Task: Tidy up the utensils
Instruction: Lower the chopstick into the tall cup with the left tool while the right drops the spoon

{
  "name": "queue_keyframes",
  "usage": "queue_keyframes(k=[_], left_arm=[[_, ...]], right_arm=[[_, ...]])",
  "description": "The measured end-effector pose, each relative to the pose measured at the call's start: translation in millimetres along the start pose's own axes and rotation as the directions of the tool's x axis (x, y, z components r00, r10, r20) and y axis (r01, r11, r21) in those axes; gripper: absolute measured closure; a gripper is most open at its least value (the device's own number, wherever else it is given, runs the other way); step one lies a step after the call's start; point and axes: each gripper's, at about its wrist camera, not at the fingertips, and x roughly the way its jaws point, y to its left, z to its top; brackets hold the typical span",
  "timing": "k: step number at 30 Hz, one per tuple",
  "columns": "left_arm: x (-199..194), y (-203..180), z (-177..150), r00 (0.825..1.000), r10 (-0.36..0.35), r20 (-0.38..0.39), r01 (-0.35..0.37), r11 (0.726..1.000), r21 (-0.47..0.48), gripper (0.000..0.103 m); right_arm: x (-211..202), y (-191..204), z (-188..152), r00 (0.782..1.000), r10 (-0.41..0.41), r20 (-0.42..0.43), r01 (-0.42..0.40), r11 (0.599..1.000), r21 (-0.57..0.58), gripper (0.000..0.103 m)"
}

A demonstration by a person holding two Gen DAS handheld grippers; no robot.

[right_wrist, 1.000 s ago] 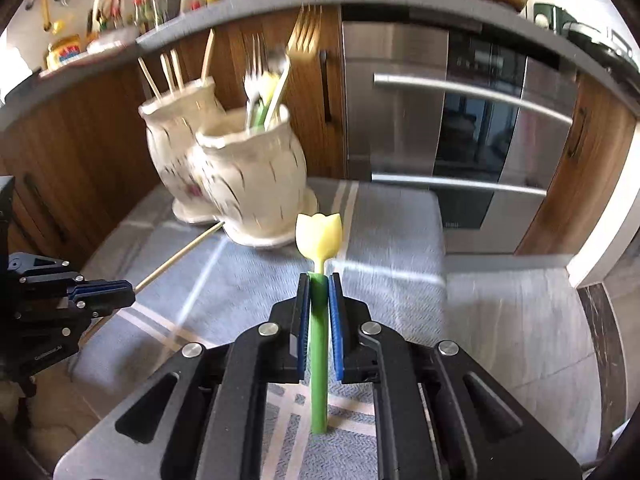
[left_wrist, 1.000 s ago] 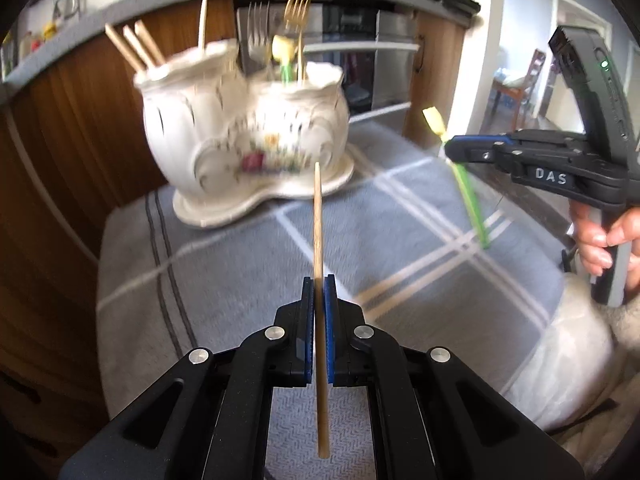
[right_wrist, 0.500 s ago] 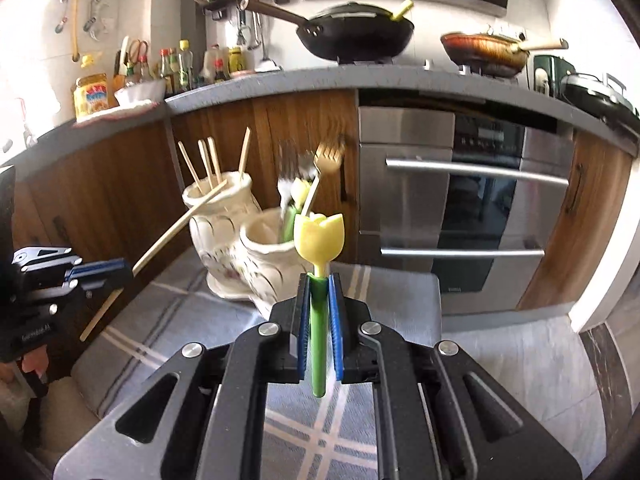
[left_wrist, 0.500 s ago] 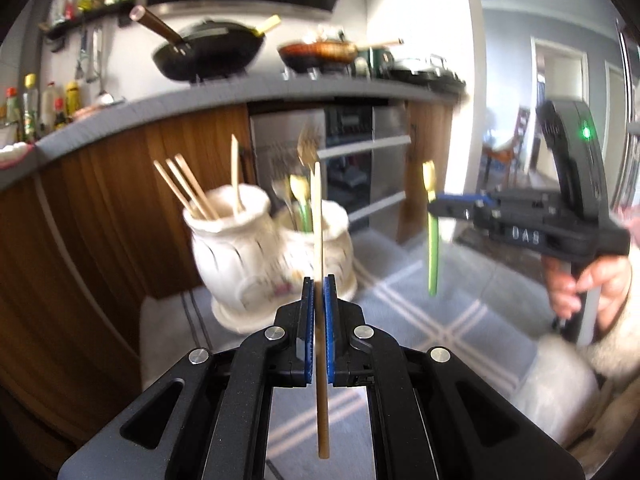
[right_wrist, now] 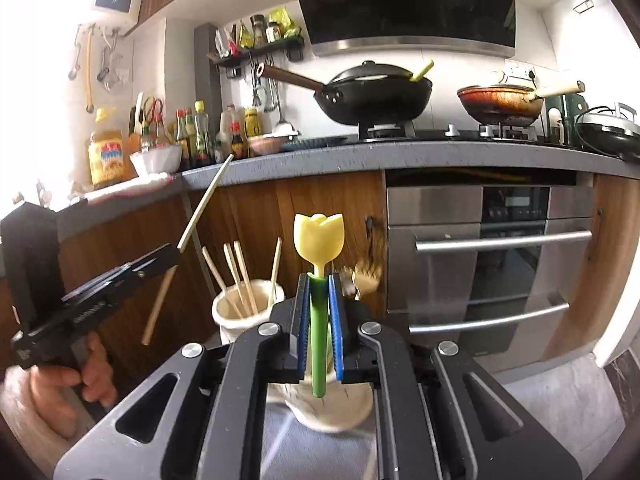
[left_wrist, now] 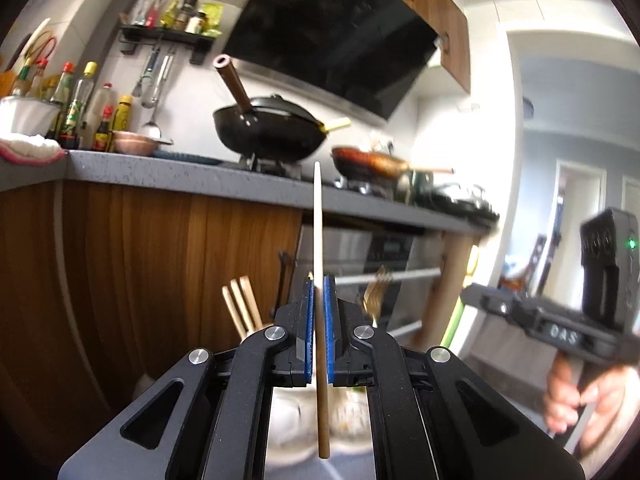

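Up close, from the left wrist view, the left gripper (left_wrist: 318, 312) has its blue pads nipped tight on a wooden chopstick (left_wrist: 319, 240), which stands nearly upright and sticks out both above and below the jaws. Past it, low down, a white ceramic holder (left_wrist: 352, 412) shows only in patches, with more chopsticks (left_wrist: 242, 306) and a gold fork (left_wrist: 374, 292) rising from it. Off to the right edge, a hand (left_wrist: 576, 394) grips the right gripper's handle — blurred here. From the right wrist view, the right gripper (right_wrist: 319, 320) is clamped shut on the green stem of a tulip-shaped utensil (right_wrist: 319, 240), its yellow head upright above the pads. Just behind stands the cream holder (right_wrist: 224, 312), one compartment holding several chopsticks (right_wrist: 240, 280); the other compartment sits hidden behind the jaws. At the left edge, the other gripper (right_wrist: 170, 256) holds its chopstick (right_wrist: 204, 208) tilted, high above the grey checked cloth (right_wrist: 320, 452) that the holder rests on.
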Motion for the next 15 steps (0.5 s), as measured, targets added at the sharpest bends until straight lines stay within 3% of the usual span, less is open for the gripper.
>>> queue_keyframes(k=[6,15], left_arm=[[33.1,21.7,2.1,0.998,-0.032,0.054,0.036,0.996,-0.086,0.098],[71.8,21.3,-14.3,0.998,0.019,0.060,-0.017,0.999,-0.036,0.098]], right_arm=[[22.8,-7.7,-0.5,1.000,-0.002,0.012,0.002,0.998,0.064,0.094],[51.2,-14.0,-14.1,0.999,-0.026,-0.021,0.027,0.998,0.065,0.094]])
